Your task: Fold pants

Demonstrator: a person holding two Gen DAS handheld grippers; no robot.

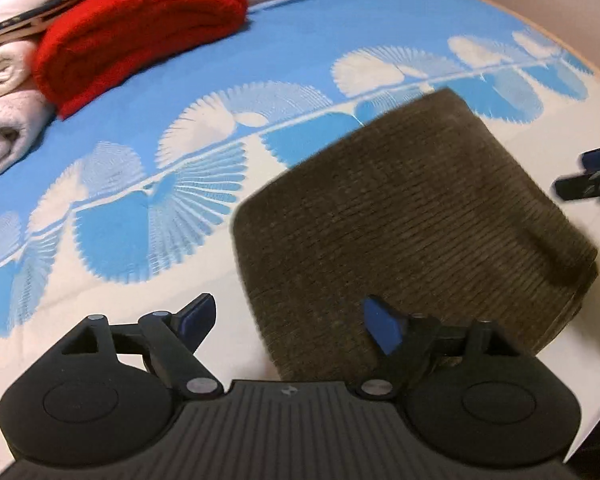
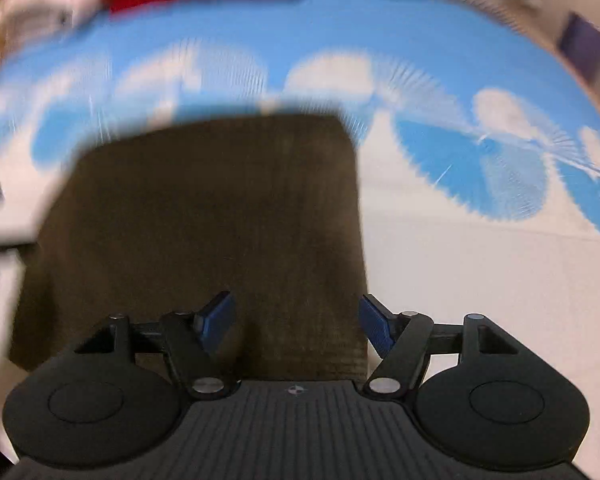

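Note:
The pants (image 1: 404,216) are olive-brown corduroy, folded into a compact block on the blue-and-white patterned sheet (image 1: 300,48). My left gripper (image 1: 288,320) hovers over the block's near left corner, jaws wide apart, nothing between the blue pads (image 1: 384,328). In the right wrist view the same pants (image 2: 204,216) fill the centre, blurred. My right gripper (image 2: 296,320) stands open over their near right edge; the pads do not press the cloth. The right gripper (image 1: 592,178) also shows at the right edge of the left wrist view.
A folded red garment (image 1: 140,28) and a stack of white and pink folded clothes (image 1: 4,92) lie at the far left of the bed. A wooden bed edge (image 1: 540,28) curves along the far right. White sheet (image 2: 480,280) lies to the right of the pants.

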